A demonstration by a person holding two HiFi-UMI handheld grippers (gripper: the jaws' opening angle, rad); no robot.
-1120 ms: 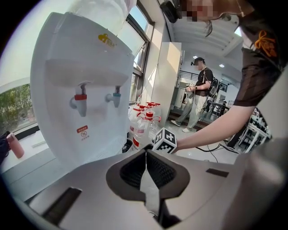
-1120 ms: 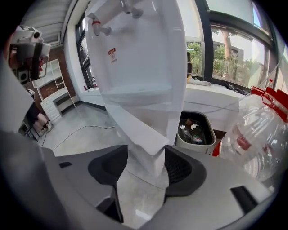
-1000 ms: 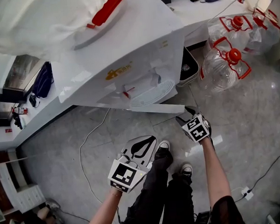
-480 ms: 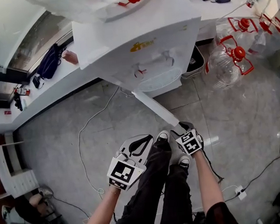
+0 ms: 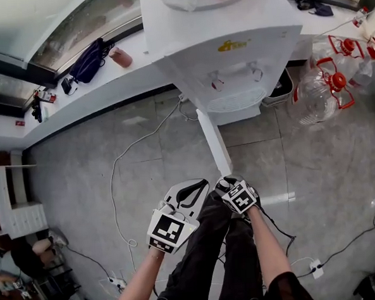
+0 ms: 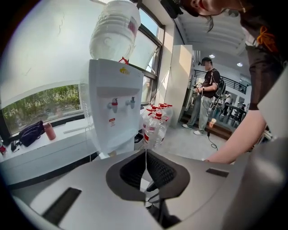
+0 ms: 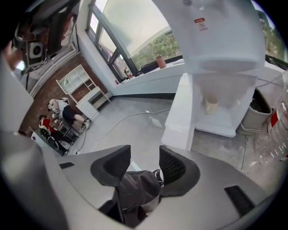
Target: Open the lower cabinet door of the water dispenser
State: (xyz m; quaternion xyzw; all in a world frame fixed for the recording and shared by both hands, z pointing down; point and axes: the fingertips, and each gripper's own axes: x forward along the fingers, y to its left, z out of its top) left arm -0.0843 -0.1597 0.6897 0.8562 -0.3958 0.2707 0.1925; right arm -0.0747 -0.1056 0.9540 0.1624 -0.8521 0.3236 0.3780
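The white water dispenser (image 5: 232, 54) stands at the top of the head view with a bottle on top. Its lower cabinet door (image 5: 213, 141) is swung wide and points edge-on toward me. My right gripper (image 5: 224, 184) sits just short of the door's free edge. In the right gripper view the door (image 7: 180, 110) stands ahead of the right gripper (image 7: 145, 155); its jaws are closing, with a gap and nothing between them. A small cup (image 7: 210, 105) sits inside the cabinet. My left gripper (image 5: 201, 184) hangs beside it, jaws shut and empty. In its own view the left gripper (image 6: 145, 155) faces the dispenser (image 6: 114, 103).
Several large water bottles (image 5: 326, 87) stand right of the dispenser, with a dark bin (image 5: 279, 91) between. A cable (image 5: 116, 176) runs over the grey floor at left. A bag (image 5: 90, 60) lies on the window ledge. A person (image 6: 204, 96) stands farther back. My legs are below the grippers.
The door has swung from lying along the dispenser's front to wide open. My right gripper drew back toward my body with the door's edge. The left gripper shifted a little.
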